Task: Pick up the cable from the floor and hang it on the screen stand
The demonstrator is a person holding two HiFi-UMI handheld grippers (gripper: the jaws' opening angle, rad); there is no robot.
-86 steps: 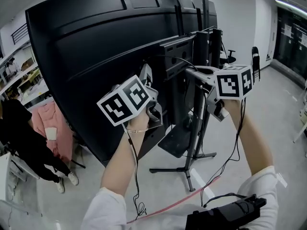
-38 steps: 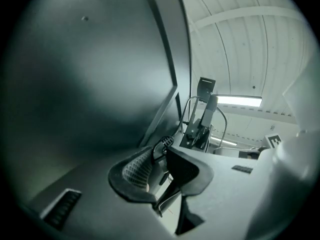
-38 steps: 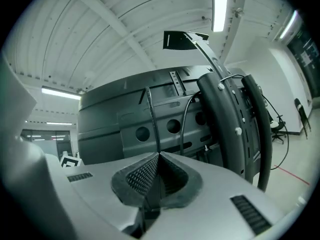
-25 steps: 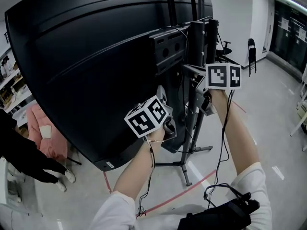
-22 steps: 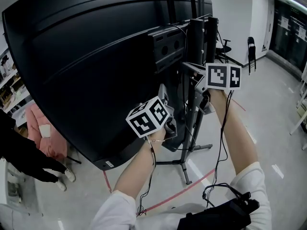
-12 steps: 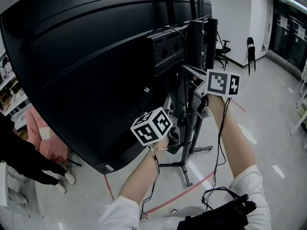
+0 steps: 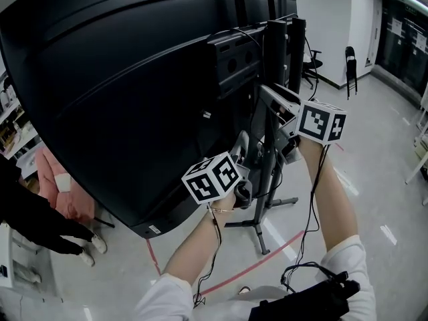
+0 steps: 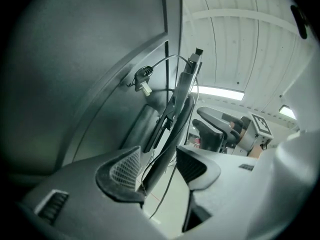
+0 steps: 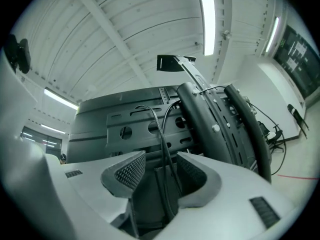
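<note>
The thin black cable [image 9: 162, 134] loops over the mount bracket [image 9: 145, 129] on the back of the screen, and two strands hang down from it. My right gripper [image 9: 161, 166] [image 7: 271, 99] is opening. Both strands run between its pads, which do not press on them. My left gripper [image 8: 159, 161] [image 7: 242, 141] stands open lower down, beside the stand's column [image 7: 274, 52]. A strand of the cable [image 8: 160, 66] arcs from a plug near the screen and drops past the left pad, loose.
The big black screen back [image 7: 120, 92] fills the left. The stand's feet [image 7: 257, 223] rest on grey floor crossed by red tape [image 7: 267, 263]. A person in dark clothes [image 7: 27, 212] and a pink garment [image 7: 57, 179] are at far left. A chair [image 7: 349, 59] stands behind.
Both grippers have come down from the mount bracket. The left one dropped beside the column; the right one slid a little right and lower.
</note>
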